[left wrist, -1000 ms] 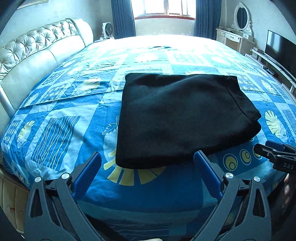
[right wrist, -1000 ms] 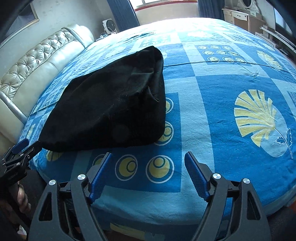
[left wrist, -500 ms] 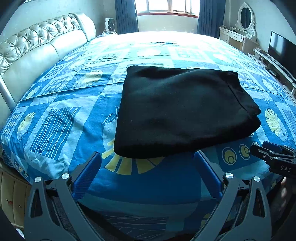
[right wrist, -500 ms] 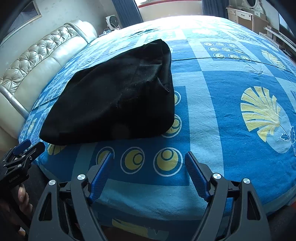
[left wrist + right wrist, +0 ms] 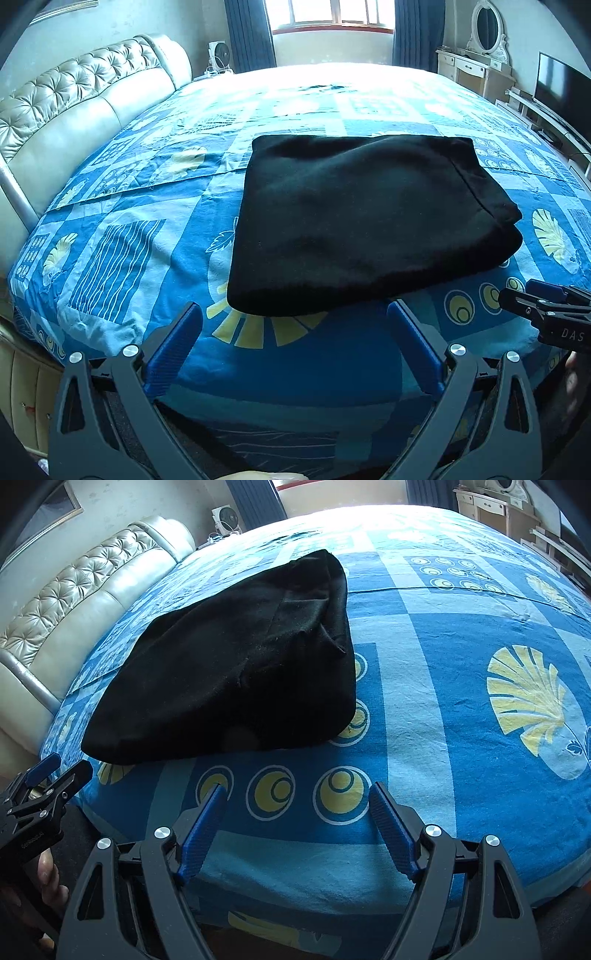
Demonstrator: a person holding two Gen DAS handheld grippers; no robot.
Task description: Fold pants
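Black pants [image 5: 369, 221] lie folded into a thick rectangle on the blue patterned bedspread [image 5: 129, 240], near the bed's front edge. In the right wrist view the same pants [image 5: 236, 664] sit up and to the left. My left gripper [image 5: 295, 314] hangs open just short of the pants' near edge, nothing between its blue pads. My right gripper [image 5: 295, 794] is open too, over bare bedspread [image 5: 443, 720] to the right of the pants. Each gripper shows at the edge of the other's view: the right gripper [image 5: 546, 306] and the left gripper [image 5: 40, 790].
A tufted cream headboard [image 5: 74, 103] runs along the left side. A small fan [image 5: 218, 55] stands by the curtained window [image 5: 332, 14]. A dressing table [image 5: 476, 66] and a television [image 5: 561, 96] line the right wall. A hand [image 5: 51, 878] holds the left gripper's handle.
Both views have drawn back a little from the bed, so the pants sit slightly farther from the fingers. The pants have not moved and both grippers stay open.
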